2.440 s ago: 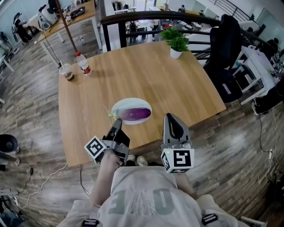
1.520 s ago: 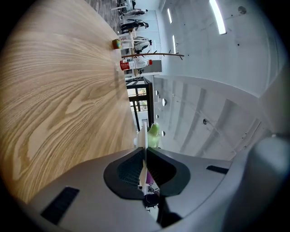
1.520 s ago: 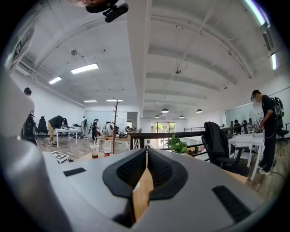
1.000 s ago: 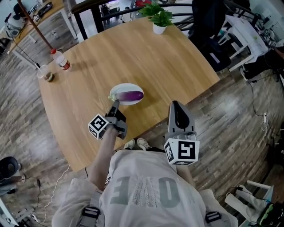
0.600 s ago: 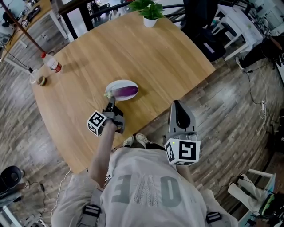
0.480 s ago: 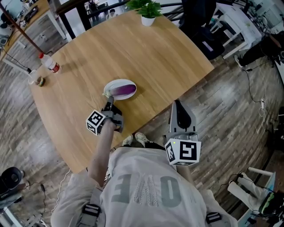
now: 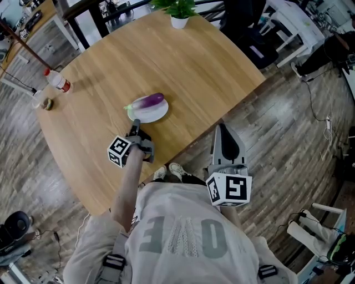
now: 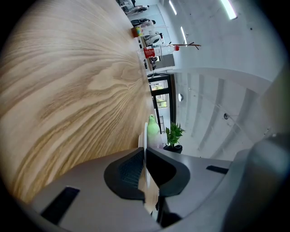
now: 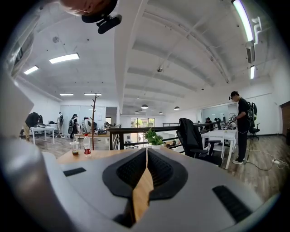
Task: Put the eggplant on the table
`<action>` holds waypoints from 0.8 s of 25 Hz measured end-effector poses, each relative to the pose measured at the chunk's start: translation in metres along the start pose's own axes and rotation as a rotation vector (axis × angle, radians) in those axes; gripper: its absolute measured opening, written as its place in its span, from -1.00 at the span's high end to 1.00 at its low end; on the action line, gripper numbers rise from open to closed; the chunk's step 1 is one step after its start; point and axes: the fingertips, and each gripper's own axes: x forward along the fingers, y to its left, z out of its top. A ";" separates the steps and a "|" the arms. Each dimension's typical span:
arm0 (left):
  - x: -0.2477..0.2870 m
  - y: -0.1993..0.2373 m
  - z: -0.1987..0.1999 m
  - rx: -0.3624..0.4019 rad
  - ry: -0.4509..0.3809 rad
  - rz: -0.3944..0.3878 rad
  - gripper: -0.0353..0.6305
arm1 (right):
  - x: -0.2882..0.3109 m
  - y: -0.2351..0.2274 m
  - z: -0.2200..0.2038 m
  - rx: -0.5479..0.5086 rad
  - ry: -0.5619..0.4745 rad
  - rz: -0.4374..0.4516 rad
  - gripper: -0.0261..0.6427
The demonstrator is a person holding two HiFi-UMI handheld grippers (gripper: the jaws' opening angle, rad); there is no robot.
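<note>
Left arm: the forearm (image 7: 128,186) reaches forward from the body across the near edge of the table (image 7: 194,66). The left gripper (image 7: 136,127) points away from the person at the near rim of a white plate (image 7: 151,115). Its marker cube (image 7: 118,151) sits on its left side. The gripper is rolled onto its side (in the left gripper view the tabletop stands upright along the left). That view shows the jaws closed on the plate's thin white rim (image 8: 145,140), which runs edge-on between the pads (image 8: 129,170).

Right arm: the right gripper (image 7: 224,130) is held close to the body, off the table, over the wooden floor (image 7: 288,127) just beside the near table edge, pointing forward. Its own marker cube (image 7: 229,189) faces up. In the right gripper view the jaws meet with nothing between them.

Eggplant (image 7: 148,101): it lies on the far part of the plate, overlapping the far rim. Whether it touches the wood cannot be told. Its long axis runs aslant, with the green stem end toward the lower left and the purple blunt end toward the upper right. The left gripper view shows only the stem end (image 8: 152,126), beyond the jaws.

Elsewhere on the table, well apart from the plate: a potted plant (image 7: 178,14) at the far edge, and a bottle (image 7: 57,82) and a cup (image 7: 40,101) at the left
</note>
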 end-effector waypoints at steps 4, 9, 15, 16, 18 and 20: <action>0.002 0.003 0.000 -0.003 -0.001 0.007 0.84 | 0.000 -0.003 0.000 0.007 0.001 -0.009 0.85; 0.003 0.005 -0.001 0.023 -0.002 0.042 0.83 | 0.002 -0.002 -0.001 0.007 0.003 -0.010 0.85; 0.004 0.009 -0.001 0.046 -0.007 0.125 0.83 | 0.006 -0.001 0.000 0.001 0.002 0.001 0.85; 0.004 0.009 -0.001 0.048 -0.009 0.131 0.83 | 0.007 -0.001 0.000 0.002 0.002 0.004 0.85; 0.004 0.009 -0.001 0.046 -0.010 0.139 0.83 | 0.010 0.000 0.001 0.001 0.000 0.013 0.85; 0.004 0.010 -0.002 0.038 -0.009 0.144 0.83 | 0.012 0.000 0.001 0.002 -0.001 0.018 0.85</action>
